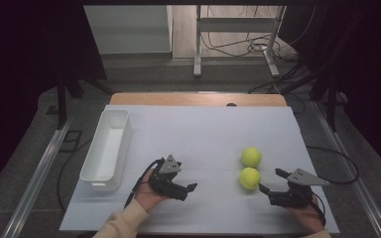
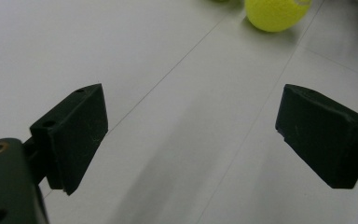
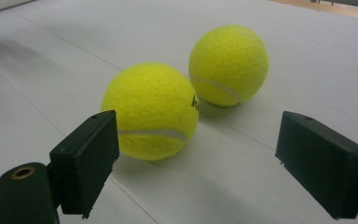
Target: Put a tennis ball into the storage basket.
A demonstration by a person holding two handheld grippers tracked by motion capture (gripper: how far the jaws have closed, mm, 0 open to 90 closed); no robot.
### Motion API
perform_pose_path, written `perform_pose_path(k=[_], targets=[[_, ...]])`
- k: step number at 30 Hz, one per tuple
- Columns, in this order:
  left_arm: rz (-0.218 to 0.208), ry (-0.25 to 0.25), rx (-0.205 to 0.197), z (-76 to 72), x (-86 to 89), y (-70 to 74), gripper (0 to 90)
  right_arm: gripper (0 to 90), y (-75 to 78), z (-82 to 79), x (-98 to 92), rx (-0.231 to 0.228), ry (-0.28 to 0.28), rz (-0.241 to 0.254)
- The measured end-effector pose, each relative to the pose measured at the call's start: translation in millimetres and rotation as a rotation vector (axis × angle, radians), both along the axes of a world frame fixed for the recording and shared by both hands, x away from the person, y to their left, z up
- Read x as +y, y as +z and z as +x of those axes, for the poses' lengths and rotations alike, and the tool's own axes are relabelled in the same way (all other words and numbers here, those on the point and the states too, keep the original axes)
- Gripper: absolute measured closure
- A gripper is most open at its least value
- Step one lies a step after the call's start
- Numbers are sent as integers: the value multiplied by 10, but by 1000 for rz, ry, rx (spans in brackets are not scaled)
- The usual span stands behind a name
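Ahead of our right gripper [image 1: 270, 184], near ball [image 1: 249, 178] just beyond its parted jaws, far ball [image 1: 251, 156] close behind, bare table [image 1: 198, 134] between us and bin [image 1: 107, 148].

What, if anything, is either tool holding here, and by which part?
Nothing is held. The right tool stands open just short of the near yellow felt tennis ball; the left tool is open over bare table.

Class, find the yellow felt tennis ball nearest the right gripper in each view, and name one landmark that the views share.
High view: nearer yellow felt tennis ball, right of centre.
Left gripper view: a ball at the top edge; which one, unclear.
Right gripper view: centre, just beyond the fingers.
Shared landmark: white tabletop.
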State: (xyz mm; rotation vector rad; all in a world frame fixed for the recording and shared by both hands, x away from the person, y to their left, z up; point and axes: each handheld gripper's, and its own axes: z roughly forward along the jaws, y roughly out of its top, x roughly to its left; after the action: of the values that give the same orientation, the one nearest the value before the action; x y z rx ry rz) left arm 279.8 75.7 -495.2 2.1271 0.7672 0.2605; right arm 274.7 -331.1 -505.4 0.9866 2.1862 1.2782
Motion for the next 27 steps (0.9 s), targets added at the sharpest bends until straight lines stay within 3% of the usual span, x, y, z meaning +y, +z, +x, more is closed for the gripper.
perform_pose_path(k=[27], targets=[[3, -52, 16, 121, -280, -15, 101, 142, -1, 2, 10, -6, 8, -11]])
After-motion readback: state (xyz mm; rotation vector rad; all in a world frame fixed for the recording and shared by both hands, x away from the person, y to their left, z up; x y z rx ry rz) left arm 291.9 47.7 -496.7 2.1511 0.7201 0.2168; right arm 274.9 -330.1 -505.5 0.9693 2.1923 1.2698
